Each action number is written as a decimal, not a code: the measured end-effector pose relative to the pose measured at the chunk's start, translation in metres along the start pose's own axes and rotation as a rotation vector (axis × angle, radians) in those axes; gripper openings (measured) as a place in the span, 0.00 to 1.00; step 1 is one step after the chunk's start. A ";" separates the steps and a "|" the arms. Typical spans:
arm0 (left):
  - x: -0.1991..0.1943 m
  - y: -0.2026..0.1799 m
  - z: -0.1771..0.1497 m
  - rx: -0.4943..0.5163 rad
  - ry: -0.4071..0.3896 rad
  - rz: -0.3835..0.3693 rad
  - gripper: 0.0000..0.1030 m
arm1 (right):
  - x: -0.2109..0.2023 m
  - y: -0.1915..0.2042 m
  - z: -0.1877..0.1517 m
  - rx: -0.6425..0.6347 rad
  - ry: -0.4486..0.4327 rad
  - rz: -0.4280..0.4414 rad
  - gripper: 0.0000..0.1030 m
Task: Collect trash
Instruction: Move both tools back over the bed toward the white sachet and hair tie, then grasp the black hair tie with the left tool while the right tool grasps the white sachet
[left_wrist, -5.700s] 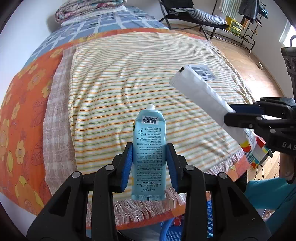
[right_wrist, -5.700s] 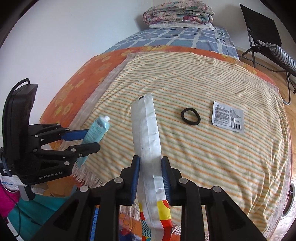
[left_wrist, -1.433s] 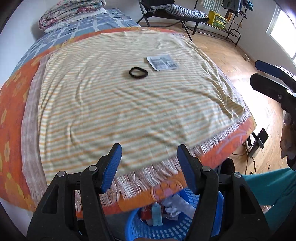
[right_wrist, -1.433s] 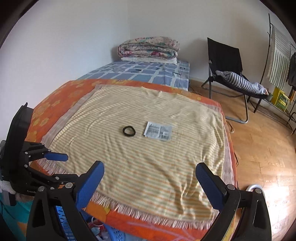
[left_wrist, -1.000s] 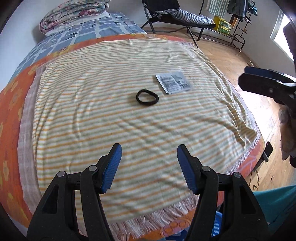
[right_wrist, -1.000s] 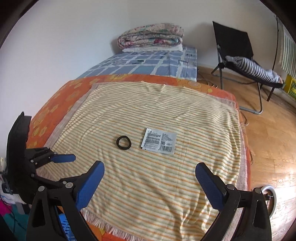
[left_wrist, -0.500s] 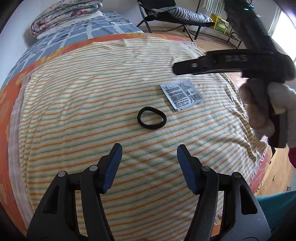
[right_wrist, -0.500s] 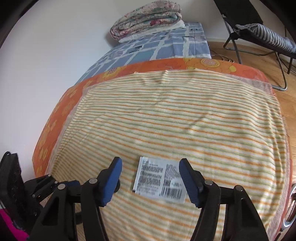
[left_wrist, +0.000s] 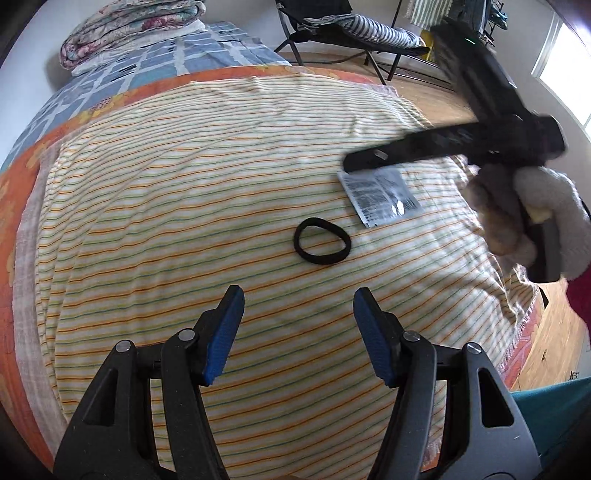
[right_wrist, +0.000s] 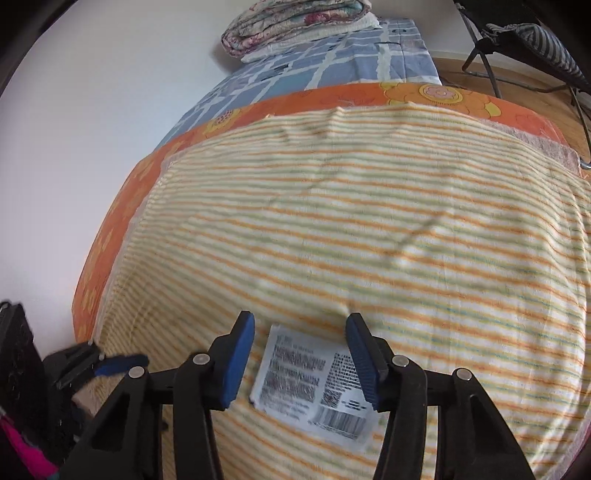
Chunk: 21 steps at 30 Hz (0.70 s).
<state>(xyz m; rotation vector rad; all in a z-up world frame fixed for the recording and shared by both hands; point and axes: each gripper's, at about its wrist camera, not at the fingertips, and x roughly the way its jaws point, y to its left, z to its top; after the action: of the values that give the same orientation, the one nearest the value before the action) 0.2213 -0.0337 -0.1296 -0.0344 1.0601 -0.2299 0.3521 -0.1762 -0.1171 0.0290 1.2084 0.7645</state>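
Two pieces of trash were left on the striped blanket (left_wrist: 184, 206), so the task was, as I judge it, in its later part but not finished. The right gripper (right_wrist: 300, 328) stood low over the flat printed sachet (right_wrist: 314, 384), with its jaws closing; the sachet lay flat on the cloth between the two blue pads, nearer to the right-hand pad, and the pads did not press on it yet, so it was not gripped. In the left wrist view the same gripper (left_wrist: 347, 166) came in from the right side, carried by a gloved hand (left_wrist: 532, 218), and its tip covered the far edge of the sachet (left_wrist: 380, 195). The left gripper (left_wrist: 298, 291) was empty, with its jaws apart and a clear gap between the pads. The black hair band (left_wrist: 322, 240) lay just ahead of its fingertips, a little right of the middle line, and nothing touched it (it lay near the sachet but apart from it). What was left, as far as these views showed, was to clamp the sachet, to take the band with the left tool, and then to carry both away. No bin or basket was visible in either view, so I could not tell where they should go, nor how much trash was already collected.
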 end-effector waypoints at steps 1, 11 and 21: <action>0.000 0.001 0.000 -0.004 -0.002 0.002 0.61 | -0.002 0.000 -0.004 -0.007 0.016 0.000 0.53; -0.001 0.012 0.009 -0.032 -0.015 0.022 0.48 | -0.015 0.022 -0.045 -0.125 0.074 -0.055 0.84; 0.020 0.009 0.025 -0.067 0.002 -0.009 0.40 | 0.004 0.042 -0.056 -0.273 0.089 -0.301 0.79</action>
<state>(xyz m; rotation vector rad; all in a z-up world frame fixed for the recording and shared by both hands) 0.2540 -0.0307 -0.1353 -0.0990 1.0697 -0.2022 0.2832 -0.1628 -0.1248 -0.4068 1.1499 0.6638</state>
